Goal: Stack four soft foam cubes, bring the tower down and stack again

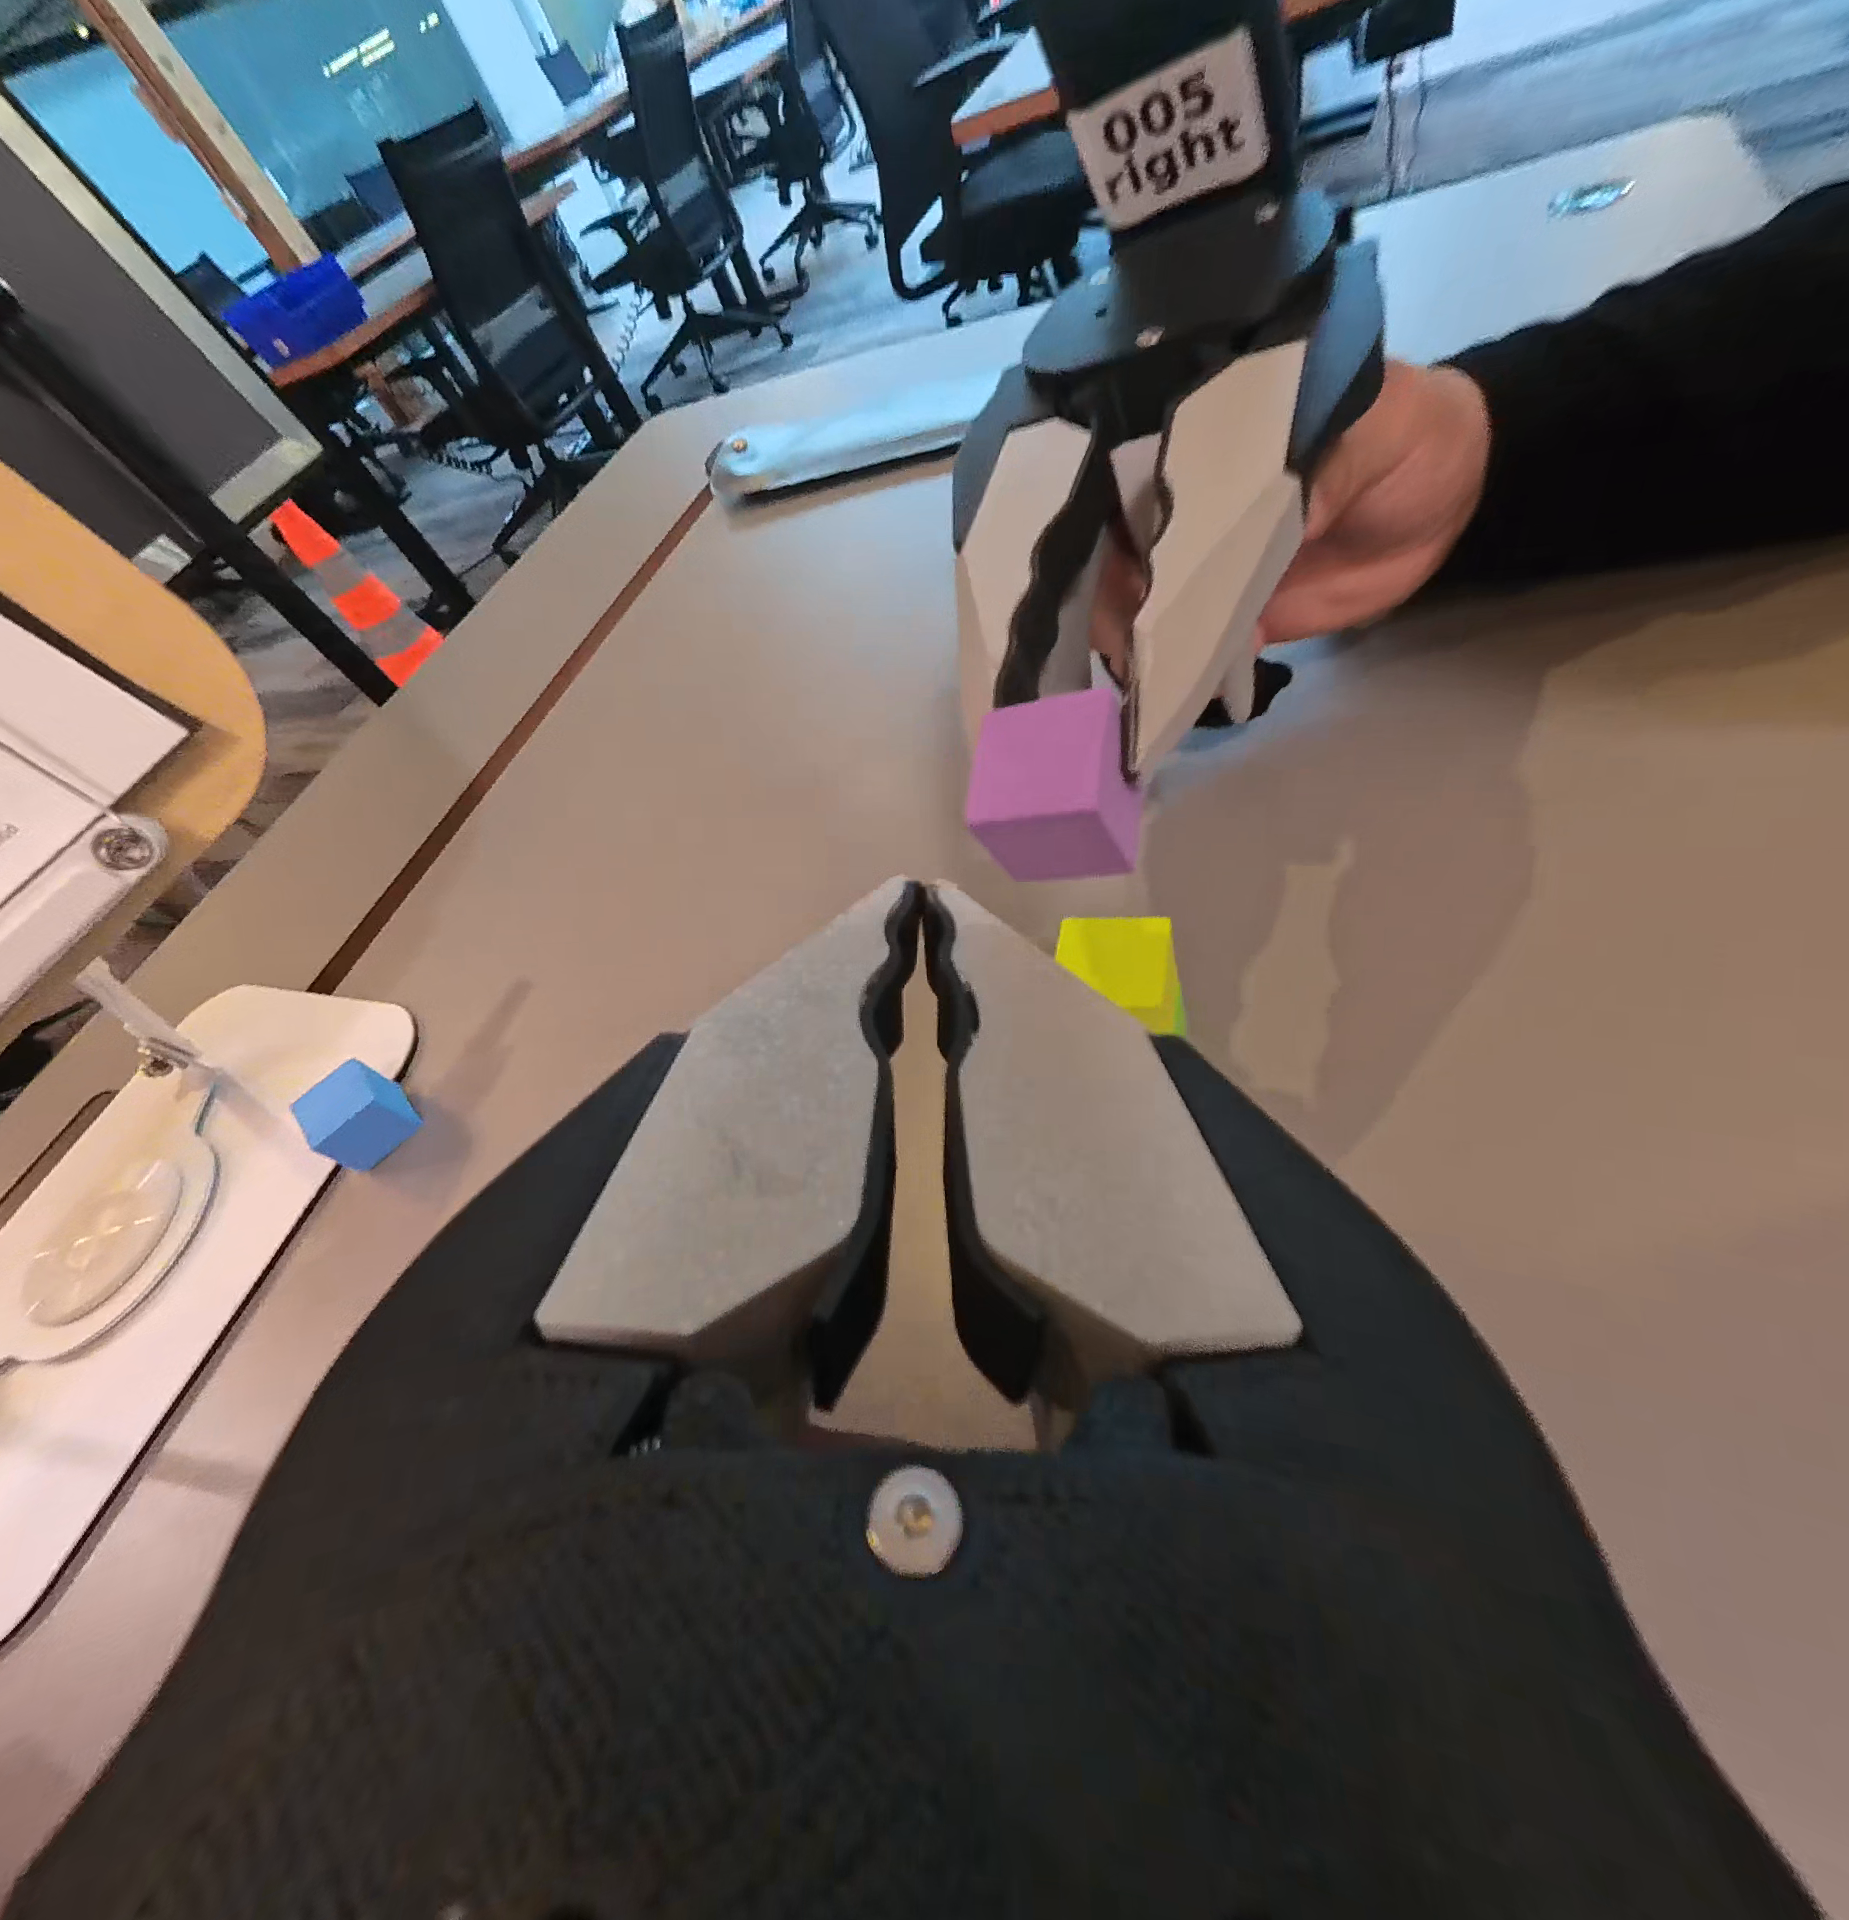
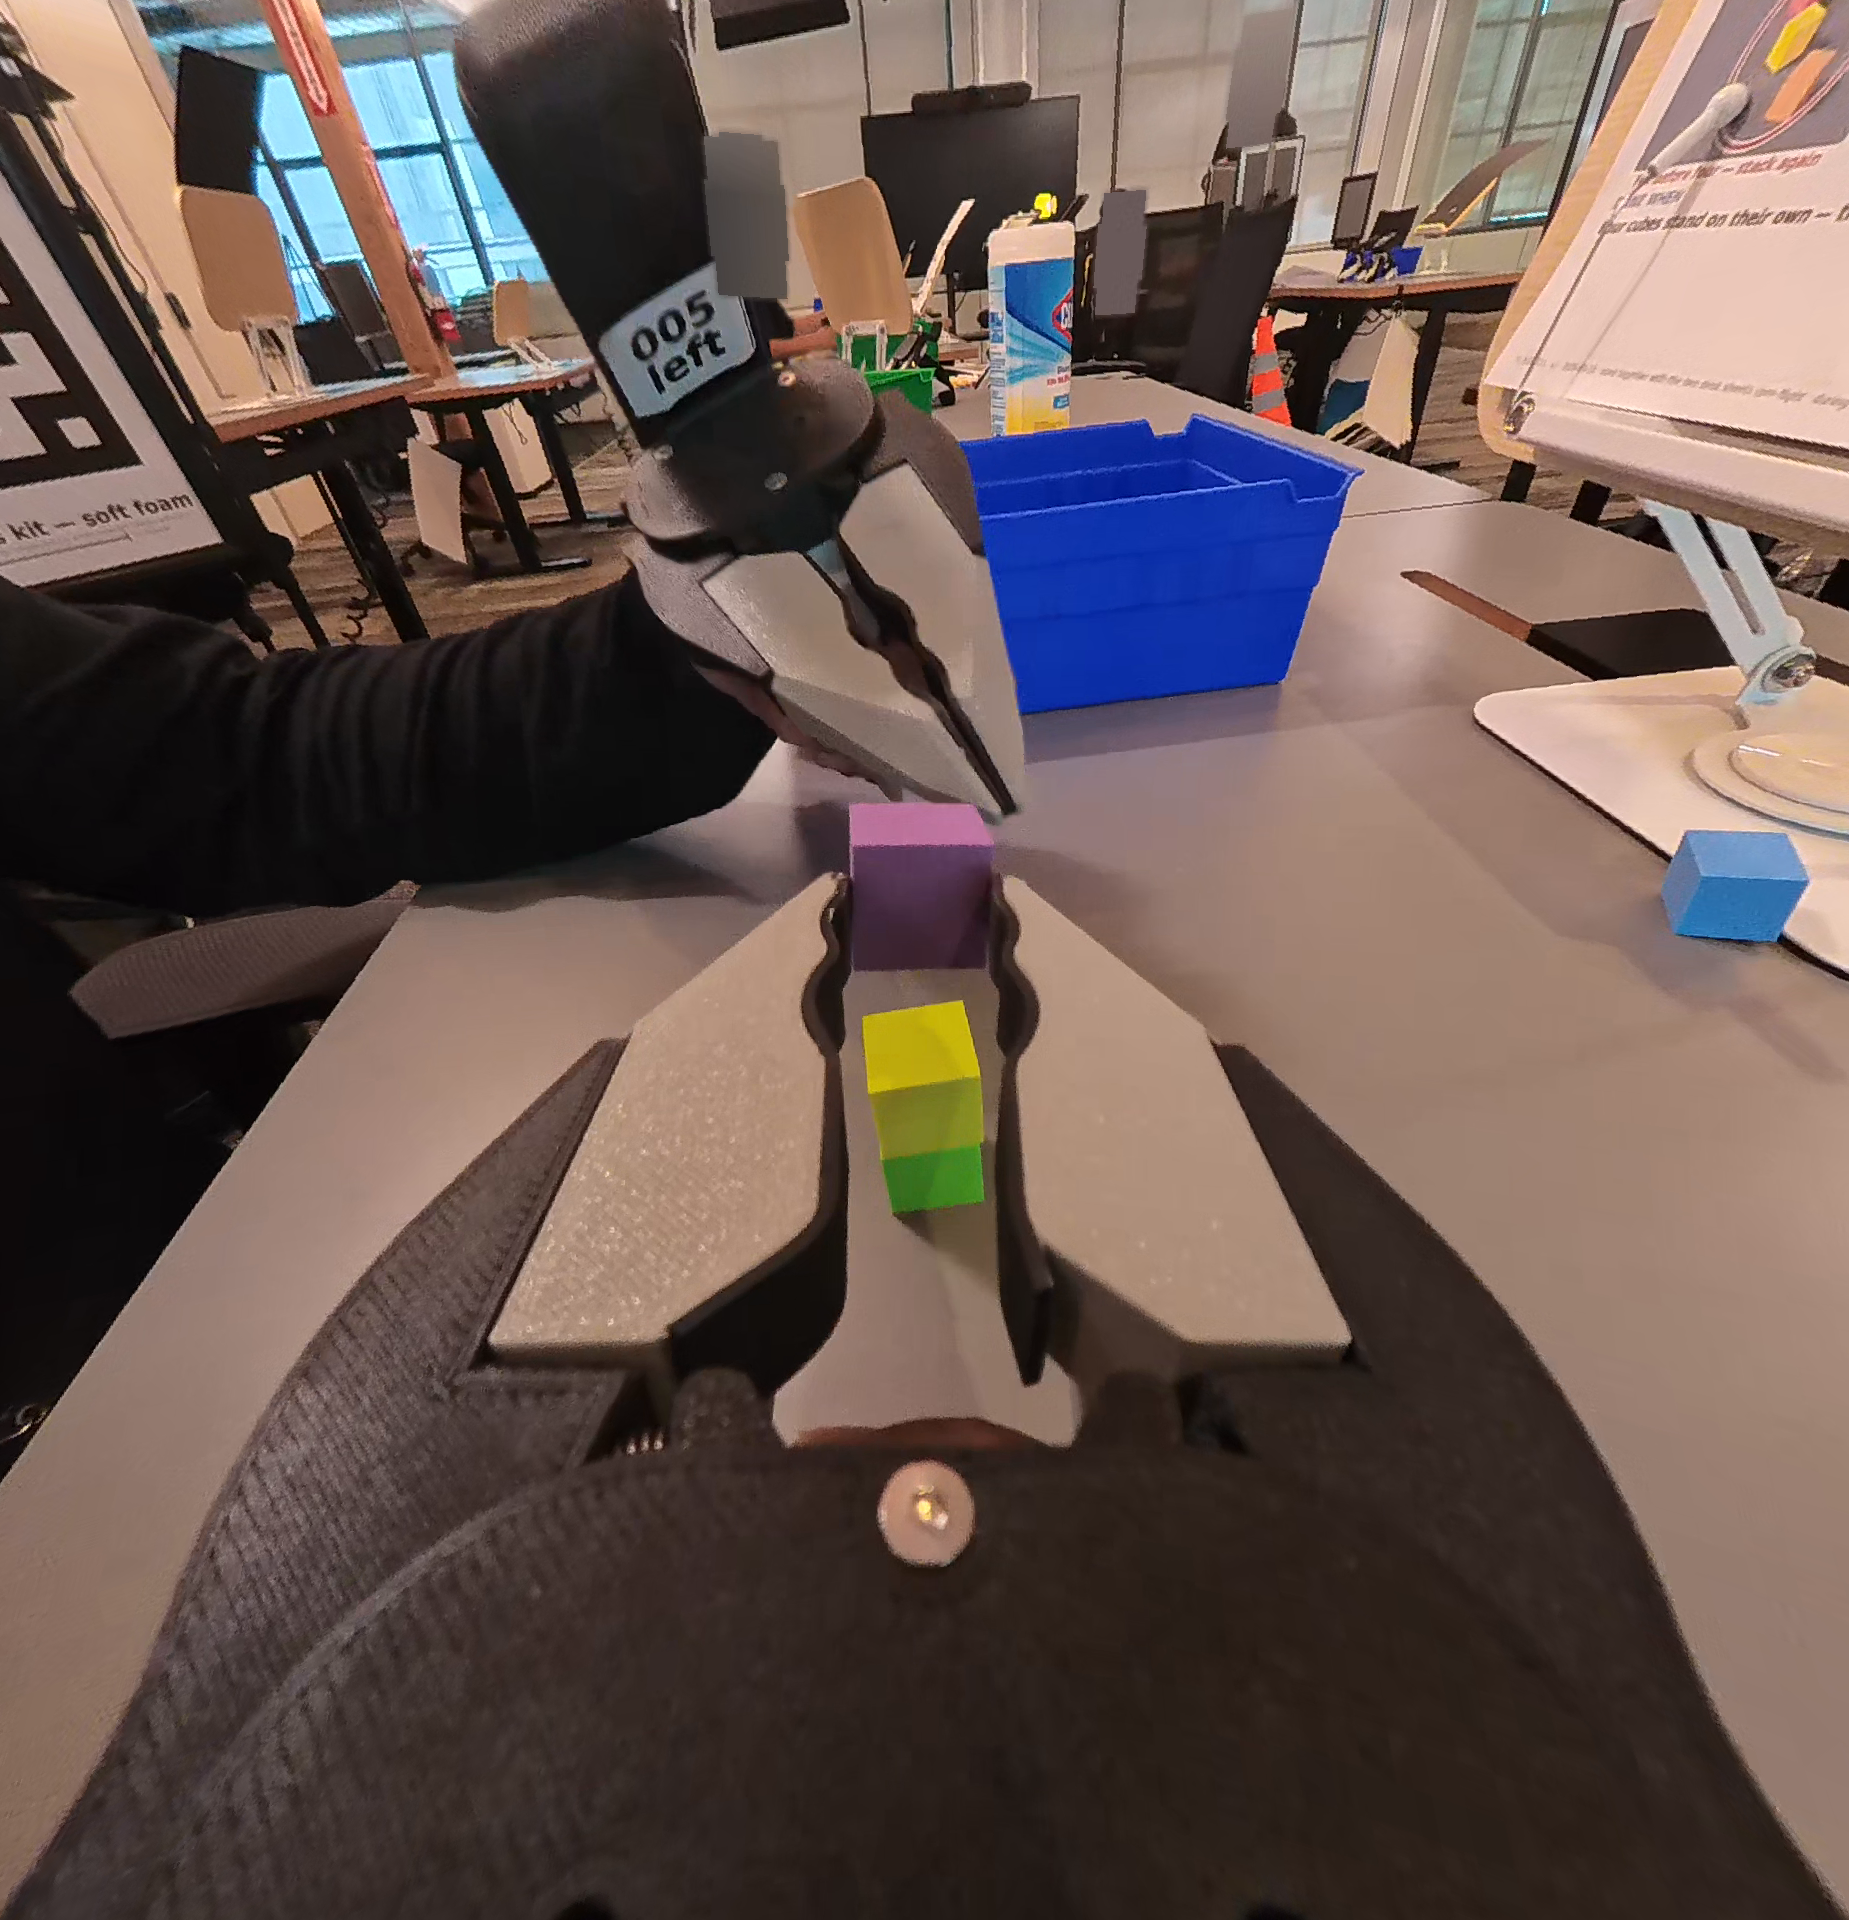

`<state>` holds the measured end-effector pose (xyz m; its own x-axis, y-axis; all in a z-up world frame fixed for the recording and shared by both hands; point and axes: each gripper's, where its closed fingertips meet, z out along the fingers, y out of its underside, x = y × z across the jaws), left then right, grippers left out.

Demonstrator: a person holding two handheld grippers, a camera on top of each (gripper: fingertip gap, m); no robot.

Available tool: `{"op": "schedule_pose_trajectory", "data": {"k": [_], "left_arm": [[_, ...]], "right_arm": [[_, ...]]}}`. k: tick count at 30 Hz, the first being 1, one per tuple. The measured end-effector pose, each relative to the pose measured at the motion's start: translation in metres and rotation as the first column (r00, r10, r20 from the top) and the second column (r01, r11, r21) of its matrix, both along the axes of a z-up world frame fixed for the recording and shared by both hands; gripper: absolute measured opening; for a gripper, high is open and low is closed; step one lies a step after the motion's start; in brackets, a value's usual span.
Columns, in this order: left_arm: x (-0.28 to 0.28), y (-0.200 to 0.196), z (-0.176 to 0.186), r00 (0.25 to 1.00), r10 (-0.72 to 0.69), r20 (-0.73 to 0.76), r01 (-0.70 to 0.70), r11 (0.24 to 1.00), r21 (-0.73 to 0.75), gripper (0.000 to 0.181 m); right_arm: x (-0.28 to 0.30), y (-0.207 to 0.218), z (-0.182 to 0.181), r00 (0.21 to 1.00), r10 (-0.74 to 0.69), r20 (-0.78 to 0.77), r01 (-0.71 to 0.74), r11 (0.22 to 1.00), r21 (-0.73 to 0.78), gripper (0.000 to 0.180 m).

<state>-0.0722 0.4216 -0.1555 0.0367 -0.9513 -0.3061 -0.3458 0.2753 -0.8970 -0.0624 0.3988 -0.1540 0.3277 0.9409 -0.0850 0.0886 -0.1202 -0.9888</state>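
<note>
Right wrist view: purple cube (image 2: 920, 883) level between fingers (image 2: 712, 1091), above yellow cube (image 2: 920, 1055).

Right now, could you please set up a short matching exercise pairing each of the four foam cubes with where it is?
Things:
1. purple cube
2. yellow cube
3. green cube
4. blue cube

Places:
A. bottom of the stack, on the table
B. held in the right tool, above the stack
C. lying alone by the white stand base
D. resting on the green cube

Pairs: 1-B, 2-D, 3-A, 4-C
</note>
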Motion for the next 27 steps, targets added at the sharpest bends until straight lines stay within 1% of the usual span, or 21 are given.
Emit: {"op": "schedule_pose_trajectory", "data": {"k": [2, 8, 15, 27], "left_arm": [[0.001, -0.004, 0.004, 1.000, -0.019, 0.017, 0.019, 1.000, -0.010, 0.000], [0.004, -0.013, 0.003, 0.999, -0.051, 0.007, 0.051, 0.999, 0.000, 0.000], [0.006, -0.015, 0.005, 0.999, -0.050, 0.014, 0.050, 0.999, 0.014, 0.000], [0.006, -0.015, 0.001, 0.999, -0.044, -0.007, 0.044, 0.999, 0.021, 0.000]], "right_arm": [[0.000, 0.001, 0.000, 1.000, -0.006, 0.001, 0.006, 1.000, 0.000, 0.023], [0.003, 0.004, 0.001, 1.000, -0.025, -0.015, 0.024, 1.000, -0.009, 0.023], [0.001, 0.003, 0.000, 1.000, -0.016, -0.018, 0.016, 1.000, -0.020, 0.023], [0.001, 0.003, -0.008, 1.000, -0.011, 0.028, 0.012, 0.999, -0.032, 0.023]]}}
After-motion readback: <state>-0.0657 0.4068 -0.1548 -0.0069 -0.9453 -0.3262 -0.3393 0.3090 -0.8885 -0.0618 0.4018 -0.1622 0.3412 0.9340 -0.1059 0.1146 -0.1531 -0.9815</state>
